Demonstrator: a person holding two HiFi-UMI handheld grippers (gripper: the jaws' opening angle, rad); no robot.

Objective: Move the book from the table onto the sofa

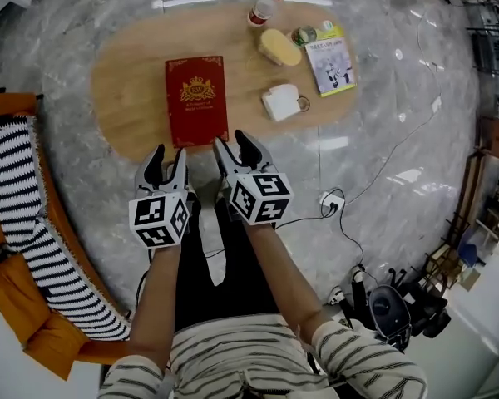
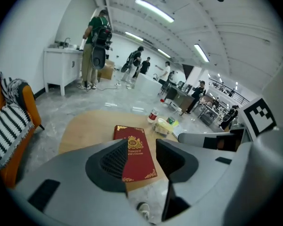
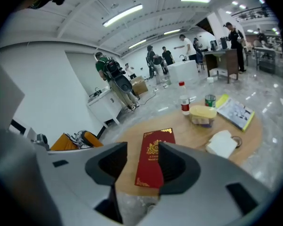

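A dark red book [image 1: 196, 100] with gold print lies flat on the oval wooden table [image 1: 125, 90], near its front edge. My left gripper [image 1: 166, 163] hangs open just short of that edge, below the book's near left corner. Beside it my right gripper [image 1: 235, 146] is open too, at the book's near right corner. Neither touches the book. The left gripper view shows the book [image 2: 137, 155] lying beyond the open left gripper [image 2: 141, 160]; the right gripper view shows the book [image 3: 154, 160] beyond the open right gripper [image 3: 144, 167]. The orange sofa [image 1: 21, 322] with a striped blanket [image 1: 25, 214] stands at the left.
On the table's right half are a red-capped bottle [image 1: 262, 11], a yellow block [image 1: 280, 46], a can [image 1: 303, 35], a magazine [image 1: 330, 61] and a white folded item [image 1: 281, 102]. A cable and plug [image 1: 333, 199] lie on the marble floor. Several people [image 2: 95, 46] stand far behind.
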